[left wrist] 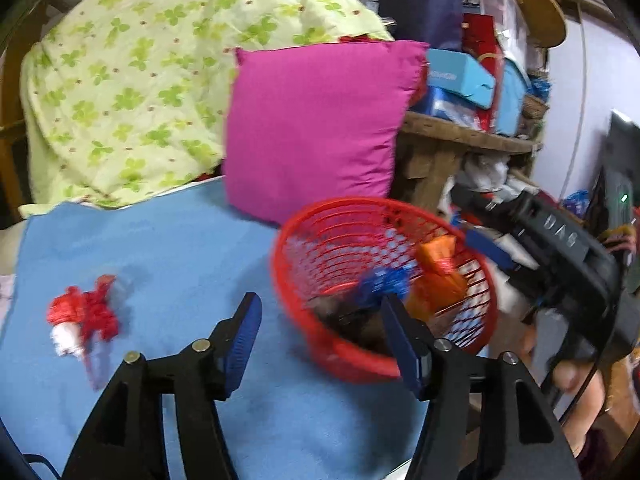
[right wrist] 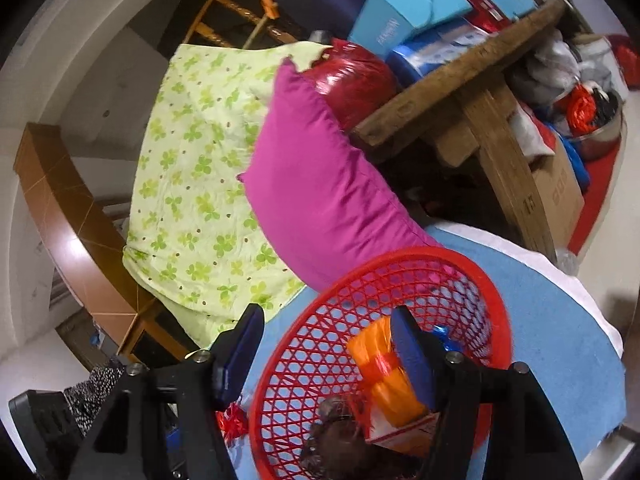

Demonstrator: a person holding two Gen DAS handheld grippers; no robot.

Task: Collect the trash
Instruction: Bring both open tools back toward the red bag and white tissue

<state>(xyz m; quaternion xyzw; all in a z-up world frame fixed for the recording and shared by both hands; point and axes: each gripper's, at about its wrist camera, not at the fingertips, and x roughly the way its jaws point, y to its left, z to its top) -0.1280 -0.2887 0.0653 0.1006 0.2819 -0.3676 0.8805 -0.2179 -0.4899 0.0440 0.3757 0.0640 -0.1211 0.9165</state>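
Now we work across the blue bed cover (left wrist: pixel 168 248) from its left side to its right. Toward the left edge lies the last loose piece we can see, a crumpled red and white wrapper (left wrist: pixel 82 316), flat on the cover and well apart from the basket. The left gripper (left wrist: pixel 320 336) hangs over the middle of the cover, its fingers (left wrist: pixel 242 336) spread with nothing between them, so it is free for that pick. We should swing it left, come down with one finger on each side of the crinkled bulk, and close on the thick red part, not the thin white tail, which would likely slip.

The red basket (left wrist: pixel 320 216) sits tipped at the right edge of the cover, in front of the pink pillow (left wrist: pixel 316 128), with an orange packet (left wrist: pixel 438 276) and a blue wrapper (left wrist: pixel 384 284) inside. The right gripper (right wrist: pixel 326 344) straddles the basket's near rim, fingers apart and holding nothing. We judge it best to steady that rim before the next drop, since the basket leans.
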